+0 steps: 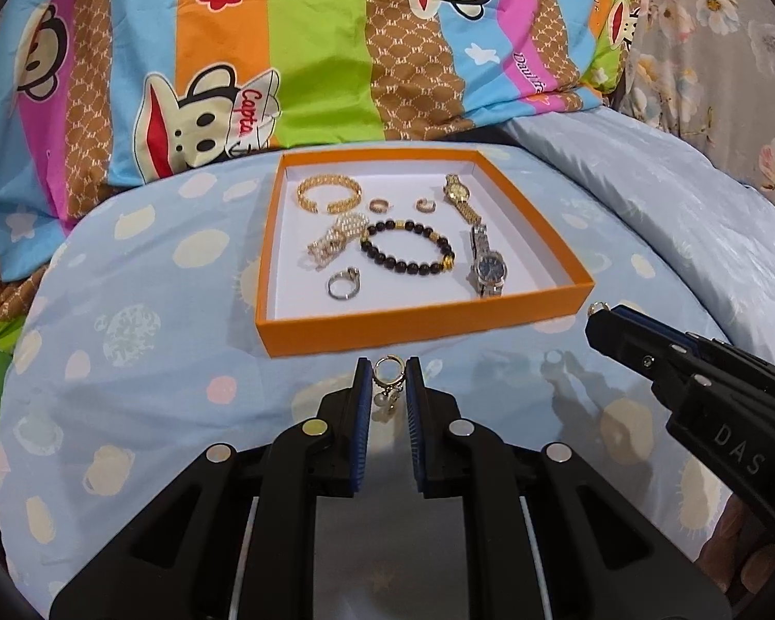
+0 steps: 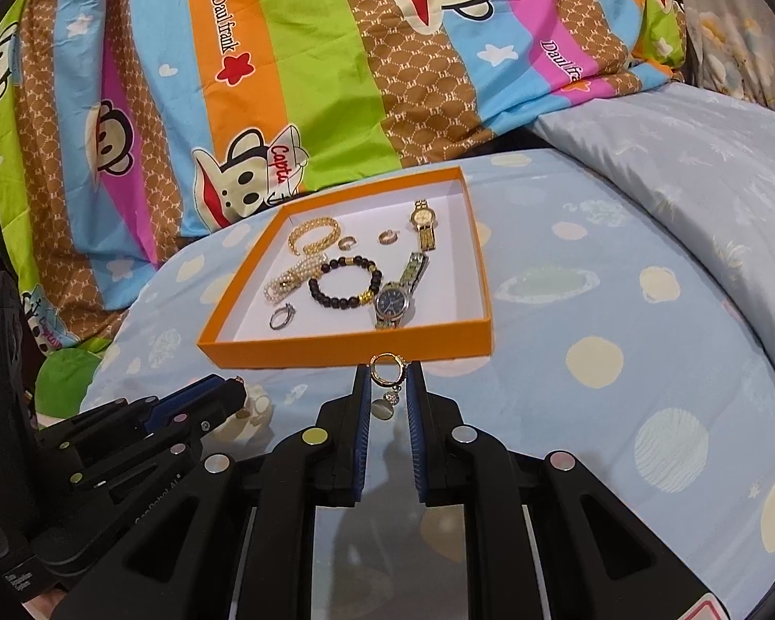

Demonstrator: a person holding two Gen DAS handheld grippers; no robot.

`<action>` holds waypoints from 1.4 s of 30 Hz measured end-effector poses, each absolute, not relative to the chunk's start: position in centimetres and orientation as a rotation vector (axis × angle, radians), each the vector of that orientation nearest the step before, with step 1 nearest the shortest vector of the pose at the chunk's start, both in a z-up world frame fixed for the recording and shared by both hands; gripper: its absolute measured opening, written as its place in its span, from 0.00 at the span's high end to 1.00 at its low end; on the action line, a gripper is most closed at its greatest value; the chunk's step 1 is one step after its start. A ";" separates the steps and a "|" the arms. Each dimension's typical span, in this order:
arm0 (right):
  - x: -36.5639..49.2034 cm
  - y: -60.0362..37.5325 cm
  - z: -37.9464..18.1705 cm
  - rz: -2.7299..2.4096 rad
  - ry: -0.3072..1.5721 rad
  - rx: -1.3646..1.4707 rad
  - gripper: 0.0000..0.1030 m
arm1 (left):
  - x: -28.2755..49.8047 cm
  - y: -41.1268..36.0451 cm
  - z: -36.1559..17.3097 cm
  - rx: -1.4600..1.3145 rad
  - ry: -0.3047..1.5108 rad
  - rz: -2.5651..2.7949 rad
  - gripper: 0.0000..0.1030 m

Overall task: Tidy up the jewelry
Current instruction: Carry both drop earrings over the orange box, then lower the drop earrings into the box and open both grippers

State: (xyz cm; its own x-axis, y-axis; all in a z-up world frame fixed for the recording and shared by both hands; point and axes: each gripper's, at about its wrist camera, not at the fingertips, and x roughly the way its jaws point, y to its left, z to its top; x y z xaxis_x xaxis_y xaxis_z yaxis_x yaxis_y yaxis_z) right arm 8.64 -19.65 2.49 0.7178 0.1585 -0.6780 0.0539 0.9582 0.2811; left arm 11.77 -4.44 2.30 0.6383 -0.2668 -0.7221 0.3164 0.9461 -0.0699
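An orange box [image 1: 418, 335] with a white floor lies on the blue bedsheet; it also shows in the right wrist view [image 2: 346, 349]. In it lie a gold bracelet [image 1: 328, 192], a pearl bracelet [image 1: 333, 242], a black bead bracelet [image 1: 407, 249], a silver ring [image 1: 342, 284], two small gold rings, a gold watch [image 1: 460, 197] and a silver watch [image 1: 486, 264]. My left gripper [image 1: 389, 369] is shut on a gold hoop earring [image 1: 388, 371] with a pearl drop, just before the box's near wall. My right gripper [image 2: 388, 368] is shut on a matching hoop earring [image 2: 386, 365].
A striped cartoon-monkey quilt [image 1: 284, 51] is heaped behind the box. A pale blue pillow [image 1: 646, 191] lies to the right. The right gripper [image 1: 602, 318] shows at the right of the left wrist view, the left gripper [image 2: 232, 387] at the lower left of the right wrist view.
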 end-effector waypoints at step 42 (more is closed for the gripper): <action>24.7 -20.3 -0.1 0.071 0.823 0.272 0.87 | 26.7 -5.6 0.9 0.031 0.806 -0.226 0.88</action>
